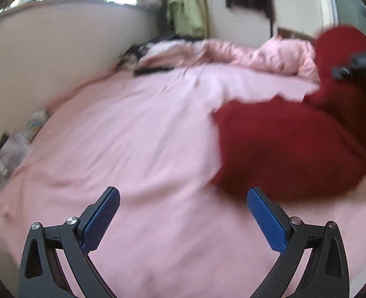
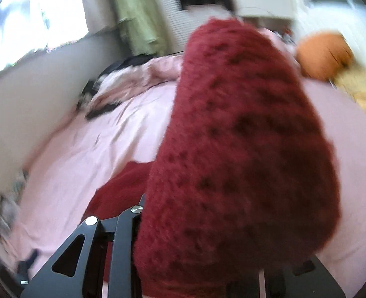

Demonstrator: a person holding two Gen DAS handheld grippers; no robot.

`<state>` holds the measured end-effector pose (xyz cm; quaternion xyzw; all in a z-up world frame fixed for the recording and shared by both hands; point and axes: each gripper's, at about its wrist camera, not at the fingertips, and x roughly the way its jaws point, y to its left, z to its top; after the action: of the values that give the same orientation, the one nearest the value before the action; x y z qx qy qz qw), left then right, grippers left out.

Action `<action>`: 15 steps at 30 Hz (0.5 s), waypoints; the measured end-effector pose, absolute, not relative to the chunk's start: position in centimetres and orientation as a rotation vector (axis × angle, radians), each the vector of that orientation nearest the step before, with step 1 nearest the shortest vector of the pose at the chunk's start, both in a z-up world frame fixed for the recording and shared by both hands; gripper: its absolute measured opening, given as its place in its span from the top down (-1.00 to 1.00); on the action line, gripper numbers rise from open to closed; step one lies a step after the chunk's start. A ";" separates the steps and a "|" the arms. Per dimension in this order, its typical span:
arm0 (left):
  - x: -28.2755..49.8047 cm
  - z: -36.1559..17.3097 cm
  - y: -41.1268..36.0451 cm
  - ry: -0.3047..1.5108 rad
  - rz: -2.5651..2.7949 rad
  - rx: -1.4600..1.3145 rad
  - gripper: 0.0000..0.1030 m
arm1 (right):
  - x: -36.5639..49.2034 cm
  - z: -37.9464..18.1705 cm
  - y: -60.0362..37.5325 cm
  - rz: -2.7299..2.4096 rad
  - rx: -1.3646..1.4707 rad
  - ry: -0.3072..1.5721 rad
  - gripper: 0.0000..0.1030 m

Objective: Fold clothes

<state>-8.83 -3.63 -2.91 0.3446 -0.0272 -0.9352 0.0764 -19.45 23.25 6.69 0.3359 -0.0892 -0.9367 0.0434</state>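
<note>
left wrist view: the left tongs (image 1: 183, 219) hang wide apart and empty just short of the red knit sweater (image 1: 289, 146). the sweater lies bunched on the pink bed (image 1: 123, 129), one part lifted, clamped in the right tongs (image 2: 232, 268). folding looks barely begun. beyond the sweater, a crumpled pink duvet (image 1: 270, 54).

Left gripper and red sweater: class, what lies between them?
Only bare pink bedsheet separates the open left gripper from the red sweater, as the left wrist view shows.
</note>
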 end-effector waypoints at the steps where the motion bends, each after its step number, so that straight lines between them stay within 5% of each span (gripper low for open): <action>1: -7.5 -3.3 -4.7 -0.067 -2.788 1.061 -1.00 | -19.6 6.1 21.1 -2.852 1.030 -0.197 0.44; 10: -2.9 -5.9 -7.7 0.038 -2.726 1.191 -1.00 | -19.1 -5.4 4.2 -2.680 1.145 0.634 0.26; 15: -2.3 -5.1 -8.8 0.131 -2.756 1.136 -1.00 | -19.0 -4.2 5.8 -2.652 1.162 0.442 -0.04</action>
<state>-2.25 -8.76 -5.08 0.3796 0.0438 -0.9207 0.0789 -19.00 5.76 -4.16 0.3946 0.1501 -0.9003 0.1062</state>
